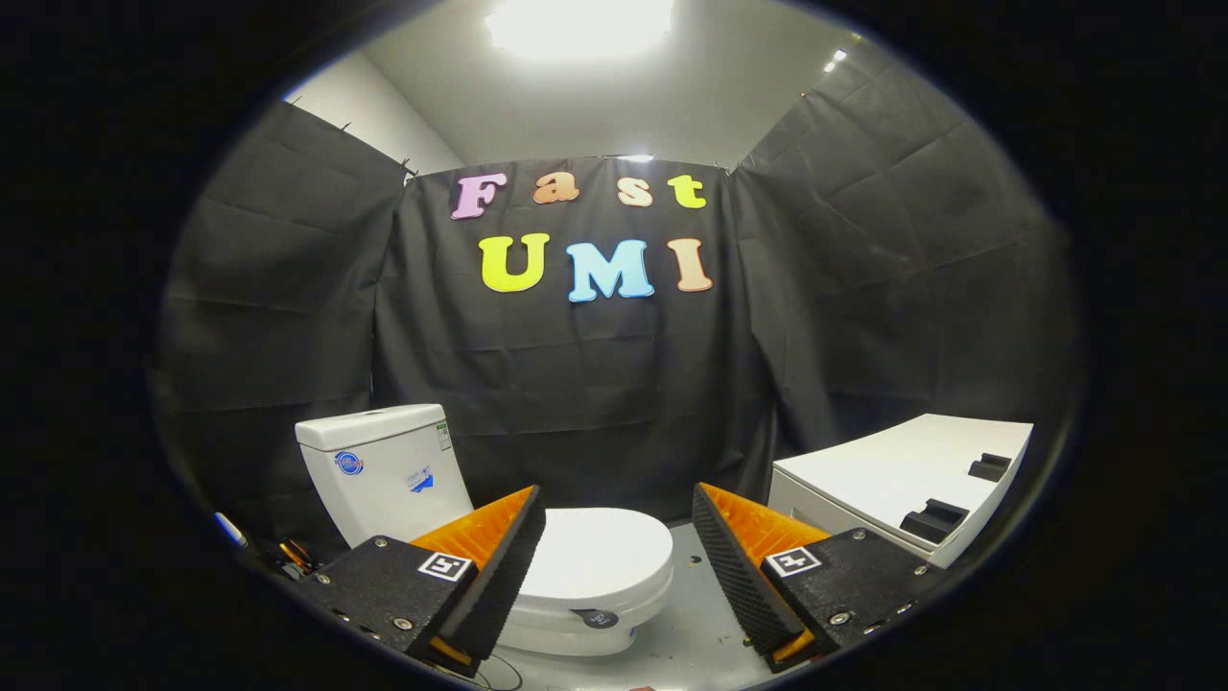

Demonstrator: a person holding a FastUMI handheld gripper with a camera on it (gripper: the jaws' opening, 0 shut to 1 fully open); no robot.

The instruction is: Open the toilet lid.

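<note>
- Gripper view, tool: the tool (619, 566) is spread wide. Its two fingers stand well apart, one on each side of the foreground, and nothing is held between them. Neither finger touches any object.
- Gripper view, task object: the toilet lid (597, 557) is closed and lies flat on the seat. It sits just ahead of the fingers, in the gap between them but closer to the left finger (504, 576), whose inner pad covers the lid's left edge. The lid's rounded front end points toward the right finger (734, 566), with bare floor (691, 624) between the two.
- Gripper view, toilet body: the toilet (576, 629) is white. A small dark round part (601, 618) sits on the front of the seat rim below the lid. The tank (384, 470) stands upright behind the lid, beyond the left finger, with its cover in place and stickers on its front face.
- Gripper view, surroundings: a white table (892, 475) stands beyond the right finger, well apart from the toilet. Two dark blocks (935, 519) rest on its top near the right side; what they are cannot be determined.
- Gripper view, floor items: small objects (288, 555) lie on the floor left of the tank, beside the left finger; they are too small to identify.
- Gripper view, enclosure: black cloth (576, 384) hangs behind the toilet and on both sides, with a ceiling light (576, 24) lit above.
</note>
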